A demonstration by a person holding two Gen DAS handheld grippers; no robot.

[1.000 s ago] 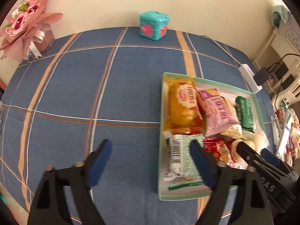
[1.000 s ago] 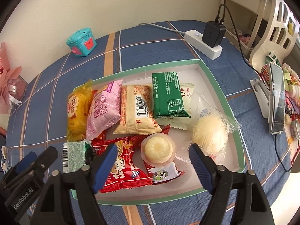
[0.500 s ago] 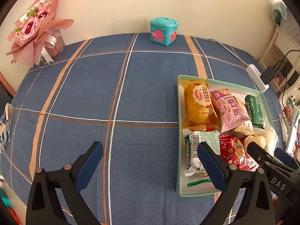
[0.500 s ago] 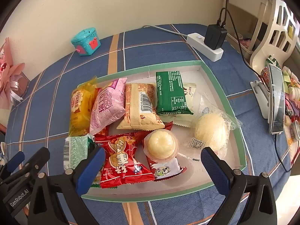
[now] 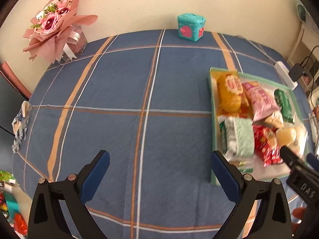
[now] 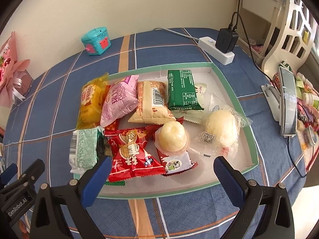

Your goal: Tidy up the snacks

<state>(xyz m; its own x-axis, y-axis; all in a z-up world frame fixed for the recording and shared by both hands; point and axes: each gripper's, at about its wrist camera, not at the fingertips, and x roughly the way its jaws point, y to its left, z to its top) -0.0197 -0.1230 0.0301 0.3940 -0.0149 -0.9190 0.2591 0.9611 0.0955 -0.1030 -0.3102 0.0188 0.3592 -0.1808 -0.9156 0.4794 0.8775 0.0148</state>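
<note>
Now that both sets of jaws have just been opening and stand wide with nothing between them, you hold no snack at all. Your left gripper (image 5: 157, 176) hangs over bare blue plaid tablecloth (image 5: 119, 91), having drawn back to the left of the tray since a second ago, when its right finger overlapped the near-left packets. Your right gripper (image 6: 159, 172) hovers at the near edge of the shallow white cardboard tray with the mint-green rim (image 6: 227, 77), its left finger just in front of the red triangular peanut packet (image 6: 131, 155).

That reads as a release and pull-back: every snack lies inside the tray, so the sorting looks close to done, if not done.

Counted from near to far, the tray holds:
- one red peanut packet
- one pale jelly cup (image 6: 172, 137) on a red-and-white sachet (image 6: 175, 164)
- one mint-green barcode-printed wafer pack (image 6: 84, 147)
- one clear-wrapped round white bun (image 6: 221, 128)
- one yellow cake bag (image 6: 90, 103)
- one pink bag (image 6: 119, 99)
- one beige biscuit pack (image 6: 152, 103)
- one dark green bar (image 6: 182, 89) on a cream sachet (image 6: 199, 88).

Beyond, one teal toy box (image 6: 96, 40) stands by the wall.
</note>
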